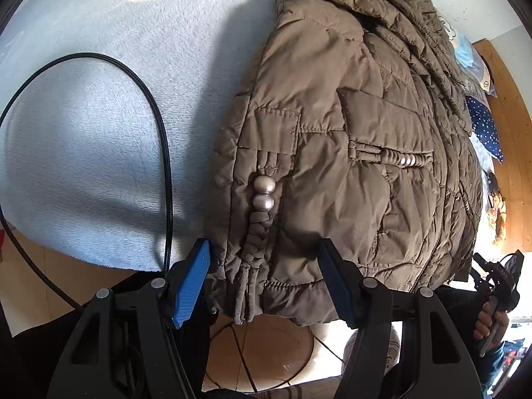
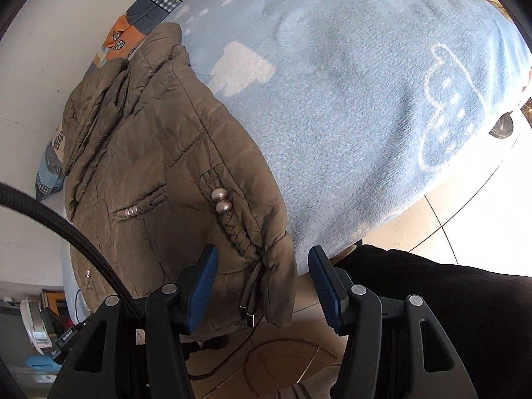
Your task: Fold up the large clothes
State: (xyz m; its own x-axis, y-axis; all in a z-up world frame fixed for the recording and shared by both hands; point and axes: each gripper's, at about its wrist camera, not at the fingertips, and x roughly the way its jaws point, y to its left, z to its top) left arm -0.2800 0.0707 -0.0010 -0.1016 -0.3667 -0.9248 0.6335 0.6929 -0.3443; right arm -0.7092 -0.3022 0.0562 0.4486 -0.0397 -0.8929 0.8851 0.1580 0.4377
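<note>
Olive-brown quilted nylon fills most of what you see: the puffer jacket (image 1: 349,153) lies on a pale blue fleece blanket (image 1: 99,99), its shell crinkled and slightly glossy, stitched into puffy channels. Its hem hangs over the bed's near edge, toward you. Your left gripper (image 1: 266,282) points steeply down at that hem with its jaws partly apart, the ribbed blue pad (image 1: 191,286) just off the jacket's side seam and the darker finger resting against the padded hem; the fabric sits between them, but you cannot tell whether the pads actually press it. A braided cord (image 1: 257,229) runs down the seam, topped by two round, matte silver beads (image 1: 263,193), and a row of smaller beads (image 1: 407,159) trims the pocket slit. A smooth black cable (image 1: 163,153) loops over the blanket on the left. Your right gripper (image 2: 262,286) also aims downward, jaws about half apart, straddling the jacket's lower corner where the cord ends dangle with a small metal tip; the left pad (image 2: 202,286) lies against the cloth while the right pad stands clear, over the blanket's edge and the floor, so nothing is clamped. The blanket there is napped and soft, woven with white cloud and tree shapes (image 2: 242,69). A patchwork printed quilt (image 2: 156,3) lies beyond the collar, and glossy pale floor tiles (image 2: 465,232) show past the bed.
</note>
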